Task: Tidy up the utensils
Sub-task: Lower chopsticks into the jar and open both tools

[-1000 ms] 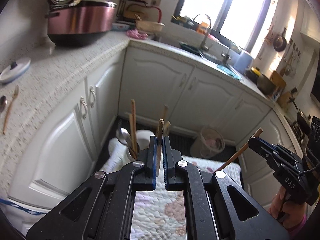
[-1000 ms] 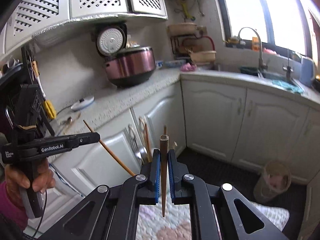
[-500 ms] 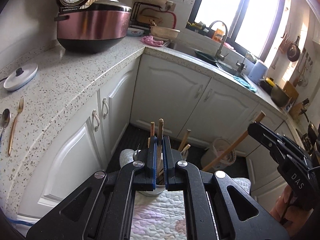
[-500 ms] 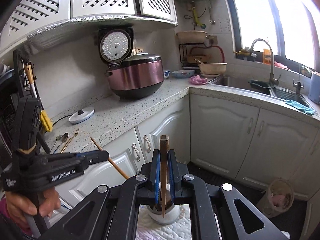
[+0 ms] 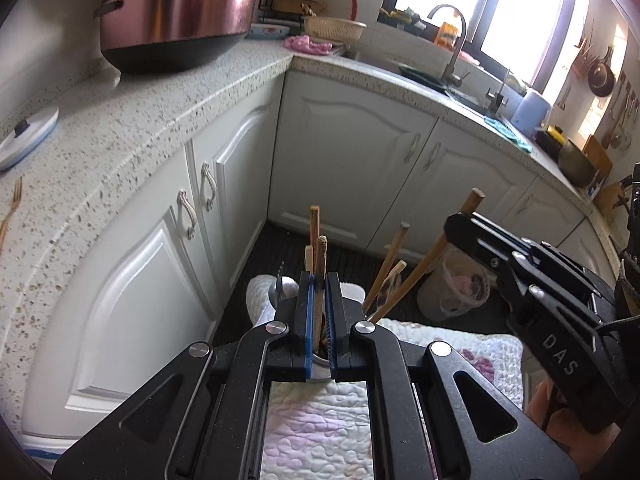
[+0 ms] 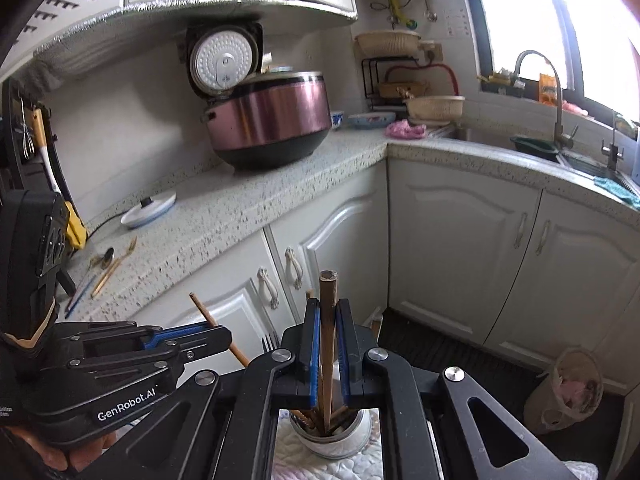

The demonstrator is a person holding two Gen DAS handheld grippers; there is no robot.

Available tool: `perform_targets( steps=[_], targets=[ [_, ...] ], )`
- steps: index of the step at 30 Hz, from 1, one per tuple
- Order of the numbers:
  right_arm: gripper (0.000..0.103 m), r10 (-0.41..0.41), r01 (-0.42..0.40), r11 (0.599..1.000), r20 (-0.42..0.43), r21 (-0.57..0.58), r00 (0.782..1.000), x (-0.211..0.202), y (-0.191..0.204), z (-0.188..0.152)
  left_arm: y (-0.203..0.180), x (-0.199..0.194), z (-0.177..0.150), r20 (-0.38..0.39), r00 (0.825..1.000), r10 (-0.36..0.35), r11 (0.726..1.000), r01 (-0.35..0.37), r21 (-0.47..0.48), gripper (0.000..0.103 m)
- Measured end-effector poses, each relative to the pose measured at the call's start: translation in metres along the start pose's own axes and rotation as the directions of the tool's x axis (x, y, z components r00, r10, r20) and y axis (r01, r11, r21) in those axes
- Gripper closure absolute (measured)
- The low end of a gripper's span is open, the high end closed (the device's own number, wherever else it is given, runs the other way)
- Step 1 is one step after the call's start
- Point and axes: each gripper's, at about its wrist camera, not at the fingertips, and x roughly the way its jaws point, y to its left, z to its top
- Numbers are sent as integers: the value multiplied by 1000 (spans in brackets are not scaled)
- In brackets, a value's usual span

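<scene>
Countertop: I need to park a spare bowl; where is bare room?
Bare countertop lies between the rice cooker and the white lid. Crowded: cutlery past the lid, baskets by the sink.

White panelled cabinets (image 5: 352, 152) under a speckled L-shaped countertop (image 5: 132, 120), dark floor (image 5: 280, 248) below, bright window (image 5: 524, 12) at two o'clock.
</scene>
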Motion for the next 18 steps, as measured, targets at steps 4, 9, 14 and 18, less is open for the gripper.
perform_targets(
  steps=[4, 9, 14, 18],
  targets=[
    [96, -3, 3, 1000, -47, -1, 999, 15, 0, -12, -3, 11, -6, -18, 1000, -1, 1000, 1, -4, 99],
    [96, -12, 13, 1000, -99, 11, 995, 31, -4, -30, -7, 26, -17, -42, 999, 7, 1000, -7, -3, 99],
    [96, -24, 28, 999, -111, 40, 994, 35, -15, -41, -6, 36, -24, -53, 999, 9, 1000, -10, -18, 99],
    [96, -11, 23, 996, -137, 88, 990, 37, -26, -42, -7, 39, -27, -68, 998, -3, 1000, 2, -21, 99]
  ],
)
